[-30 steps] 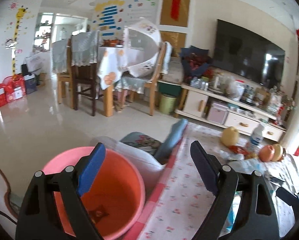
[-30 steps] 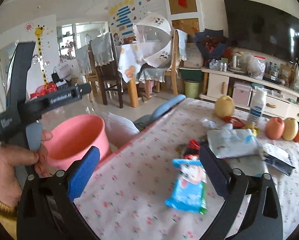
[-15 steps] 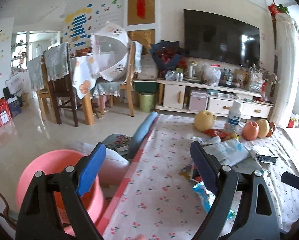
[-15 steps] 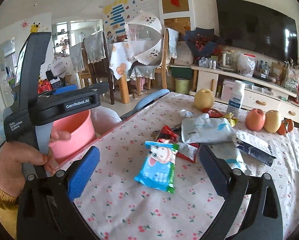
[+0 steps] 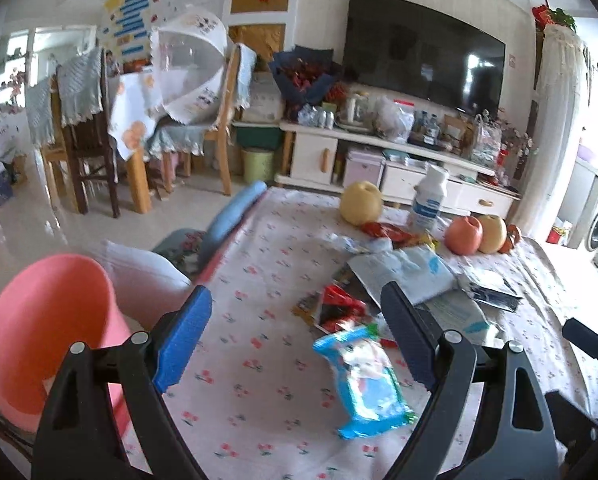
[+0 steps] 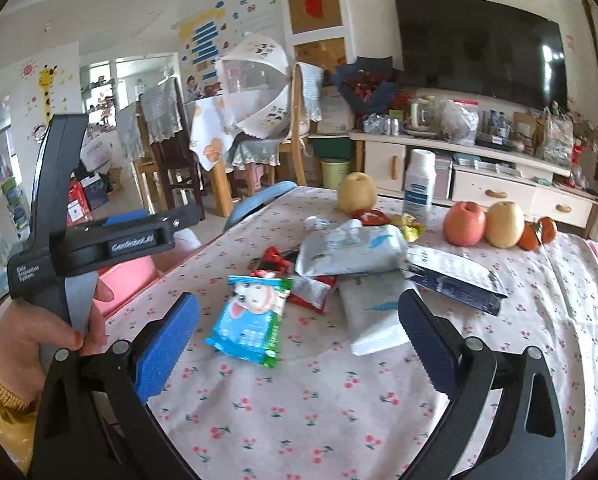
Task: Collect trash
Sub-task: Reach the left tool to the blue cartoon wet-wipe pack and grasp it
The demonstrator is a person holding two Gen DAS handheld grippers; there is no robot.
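Note:
A blue snack wrapper (image 5: 365, 380) lies on the floral tablecloth (image 5: 259, 412), between and just beyond my left gripper's open, empty fingers; the left gripper (image 5: 295, 338) hovers over the table's left part. The wrapper also shows in the right wrist view (image 6: 253, 320). Behind it lie red wrappers (image 6: 277, 260), a grey-white pouch (image 6: 351, 250), a white flat packet (image 6: 373, 320) and a dark packet (image 6: 455, 280). A pink bucket (image 5: 39, 332) stands off the table's left edge. My right gripper (image 6: 299, 334) is open and empty, above the table in front of the trash pile.
Fruit (image 6: 485, 222), a pear (image 6: 356, 193) and a white bottle (image 6: 419, 186) stand at the table's far side. A white cushion (image 5: 147, 280) and blue chair back (image 5: 231, 216) lie left of the table. A TV cabinet (image 5: 399, 160) and dining chairs (image 5: 87, 140) are behind.
My left gripper has swung right from over the pink bucket to above the table, bringing the blue wrapper into view. My right gripper has moved nearer the trash pile.

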